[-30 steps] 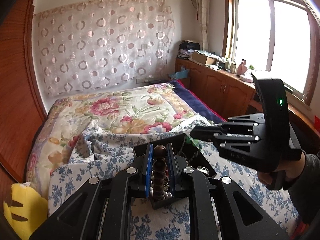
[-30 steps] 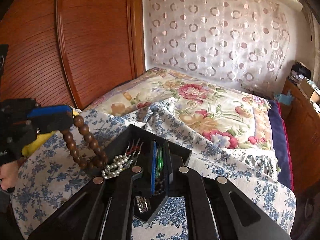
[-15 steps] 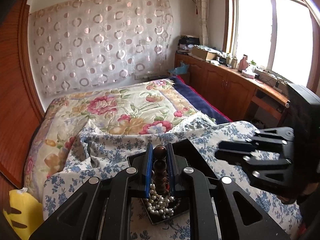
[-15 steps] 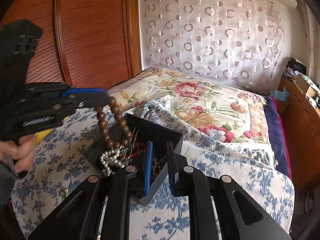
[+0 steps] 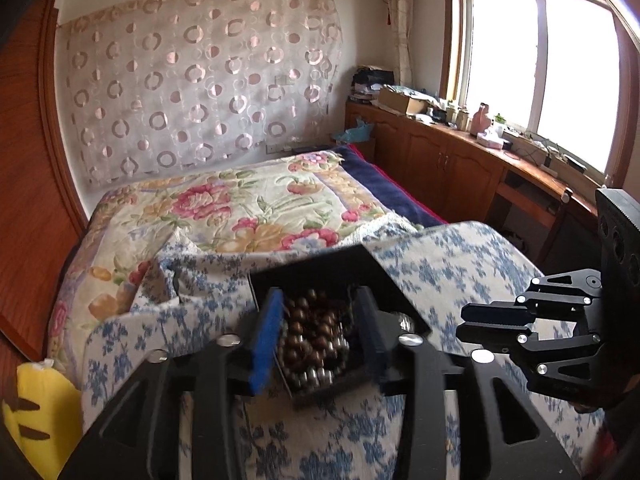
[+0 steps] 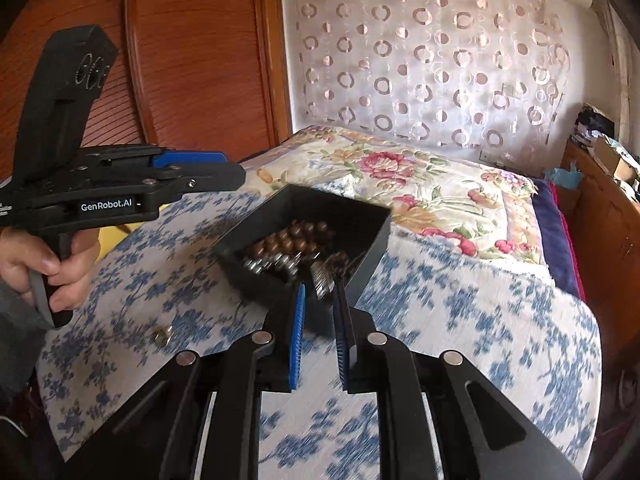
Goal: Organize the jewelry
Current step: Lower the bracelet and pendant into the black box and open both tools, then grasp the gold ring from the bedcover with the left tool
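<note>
The left gripper (image 5: 318, 332) has just let go. A moment ago it was pinching the string of brown beads (image 5: 314, 330) and holding it up over the black tray (image 5: 320, 268). Now its jaws have been opening, they stand partly apart, and nothing is pressed between them. The brown beads lie in a heap inside the tray, on top of the shiny pearl beads (image 5: 316, 376). So one more piece of jewelry looks put away.

The tray sits on the blue flowered blanket (image 6: 460, 320) on the bed. In the view from the right gripper the brown beads (image 6: 292, 240) fill the middle of the tray (image 6: 352, 210), and the left gripper (image 6: 236, 178) hangs up and to the side of it.

The right gripper (image 6: 320, 300) has slid back toward the near edge of the tray. Its jaws are almost closed, with only a thin gap. Some small, blurry jewelry lies just past its tips, but I cannot tell if it is pinching anything.

A little gold thing (image 6: 162, 336) is lying on the blanket, away from the tray. I think it needs picking up next.

The side of the left gripper has white letters that say "GenRobot.AI" (image 6: 106, 205).
</note>
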A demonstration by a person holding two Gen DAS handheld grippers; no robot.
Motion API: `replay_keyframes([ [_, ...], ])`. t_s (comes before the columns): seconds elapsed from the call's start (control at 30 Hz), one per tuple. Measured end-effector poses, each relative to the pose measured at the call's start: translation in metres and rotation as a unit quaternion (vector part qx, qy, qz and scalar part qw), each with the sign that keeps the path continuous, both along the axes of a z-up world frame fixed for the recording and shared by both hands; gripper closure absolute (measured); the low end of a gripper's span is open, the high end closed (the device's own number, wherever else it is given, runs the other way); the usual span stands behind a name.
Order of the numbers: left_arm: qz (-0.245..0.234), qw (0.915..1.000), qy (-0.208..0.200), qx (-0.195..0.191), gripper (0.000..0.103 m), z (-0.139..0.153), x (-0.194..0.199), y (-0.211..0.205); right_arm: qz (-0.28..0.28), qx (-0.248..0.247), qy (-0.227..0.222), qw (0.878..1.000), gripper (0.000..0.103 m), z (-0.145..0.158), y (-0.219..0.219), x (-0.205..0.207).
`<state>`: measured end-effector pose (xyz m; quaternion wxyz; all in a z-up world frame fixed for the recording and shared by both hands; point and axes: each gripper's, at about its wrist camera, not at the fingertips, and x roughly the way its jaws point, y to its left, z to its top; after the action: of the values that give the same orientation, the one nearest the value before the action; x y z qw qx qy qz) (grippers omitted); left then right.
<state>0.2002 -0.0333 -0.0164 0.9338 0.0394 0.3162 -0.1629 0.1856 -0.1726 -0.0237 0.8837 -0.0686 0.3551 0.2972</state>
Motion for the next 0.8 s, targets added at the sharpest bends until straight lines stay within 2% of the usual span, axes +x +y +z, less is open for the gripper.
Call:
replay_keyframes([
  [0.13, -0.001, 0.9999, 0.014, 0.003, 0.053, -0.014, -0.018, 0.005, 0.007, -0.001, 0.012, 1.0, 0.087, -0.008, 0.004, -0.017],
  [0.2, 0.001, 0.9997, 0.022, 0.006, 0.052, -0.02, -0.025, 0.008, 0.011, -0.002, 0.022, 1.0, 0.08, -0.014, 0.007, -0.024],
  [0.3, 0.002, 0.9994, 0.034, 0.006, 0.036, -0.032, -0.036, 0.013, 0.019, -0.005, 0.036, 0.999, 0.077, -0.025, 0.011, -0.034],
  [0.47, 0.007, 0.9981, 0.058, 0.018, 0.034, -0.05, -0.049, 0.021, 0.035, -0.015, 0.067, 0.997, 0.077, -0.045, 0.018, -0.045],
  [0.63, 0.011, 0.9964, 0.081, 0.022, 0.031, -0.066, -0.062, 0.028, 0.052, -0.027, 0.077, 0.995, 0.077, -0.055, 0.026, -0.054],
  [0.8, 0.012, 0.9946, 0.098, 0.031, 0.023, -0.079, -0.074, 0.03, 0.064, -0.046, 0.08, 0.994, 0.077, -0.06, 0.032, -0.061],
])
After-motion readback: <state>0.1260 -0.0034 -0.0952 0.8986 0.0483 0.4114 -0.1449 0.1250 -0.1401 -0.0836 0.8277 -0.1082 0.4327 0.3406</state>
